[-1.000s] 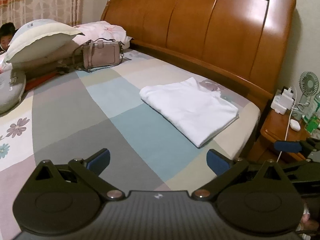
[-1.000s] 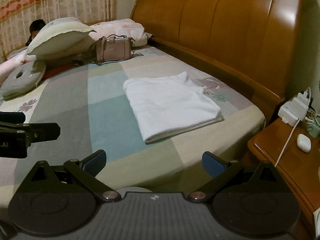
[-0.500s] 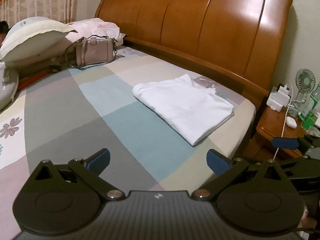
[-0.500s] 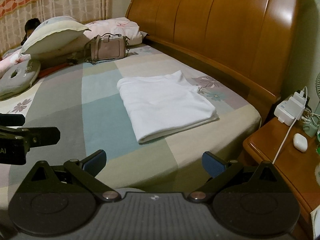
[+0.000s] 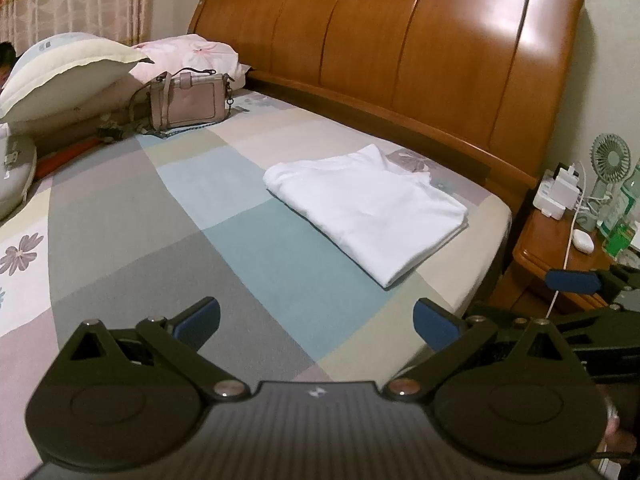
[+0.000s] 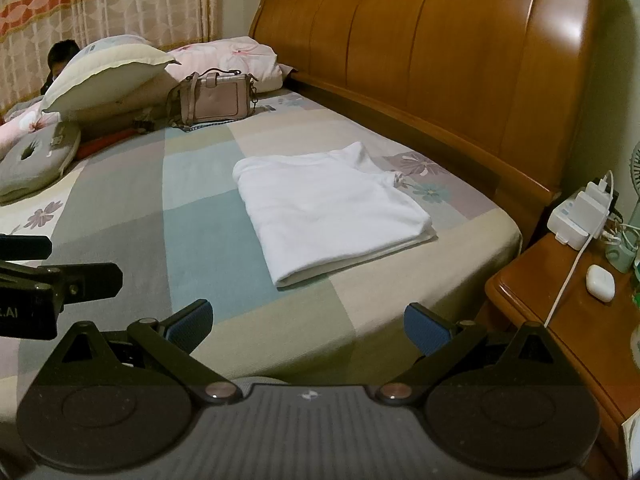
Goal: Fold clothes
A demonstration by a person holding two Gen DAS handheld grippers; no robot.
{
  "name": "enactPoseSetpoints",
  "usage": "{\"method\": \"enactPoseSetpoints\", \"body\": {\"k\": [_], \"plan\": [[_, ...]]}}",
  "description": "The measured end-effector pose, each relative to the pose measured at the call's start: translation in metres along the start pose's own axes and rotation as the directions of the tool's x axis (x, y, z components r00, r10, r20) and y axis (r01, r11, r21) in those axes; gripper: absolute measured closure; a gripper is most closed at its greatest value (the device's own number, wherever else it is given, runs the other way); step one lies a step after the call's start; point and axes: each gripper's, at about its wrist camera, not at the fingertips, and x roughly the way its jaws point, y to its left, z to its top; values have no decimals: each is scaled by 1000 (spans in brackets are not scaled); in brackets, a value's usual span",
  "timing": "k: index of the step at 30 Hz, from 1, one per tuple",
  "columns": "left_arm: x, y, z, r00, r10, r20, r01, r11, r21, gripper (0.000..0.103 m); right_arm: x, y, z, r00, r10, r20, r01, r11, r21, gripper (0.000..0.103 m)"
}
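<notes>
The white cotton garment (image 6: 328, 204) lies folded into a flat rectangle on the pastel checked bedsheet (image 5: 256, 264), near the carved wooden headboard (image 5: 400, 48), touched by neither tool. We judge the folding all but done, so what remains is a tidy-up: press the loose lower edge flush and square the corners without dragging the stack; whether the far collar corner sits flat we cannot quite tell. We hold the left gripper (image 5: 316, 320) low over the sheet, jaws spread wide and empty. The right gripper (image 6: 306, 322) is level beside it, likewise wide apart, well short of the garment.
</notes>
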Motion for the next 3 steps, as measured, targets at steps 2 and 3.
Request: {"method": "enactPoseSetpoints", "body": {"k": [2,3], "plan": [[0,-1,0,1000,5,-1,-5,1000,1,1,0,0,0,1000,1,0,-1,1000,-2,0],[1,-1,0,1000,8,-2,-8,1000,1,1,0,0,0,1000,1,0,-1,1000,-2,0]]}}
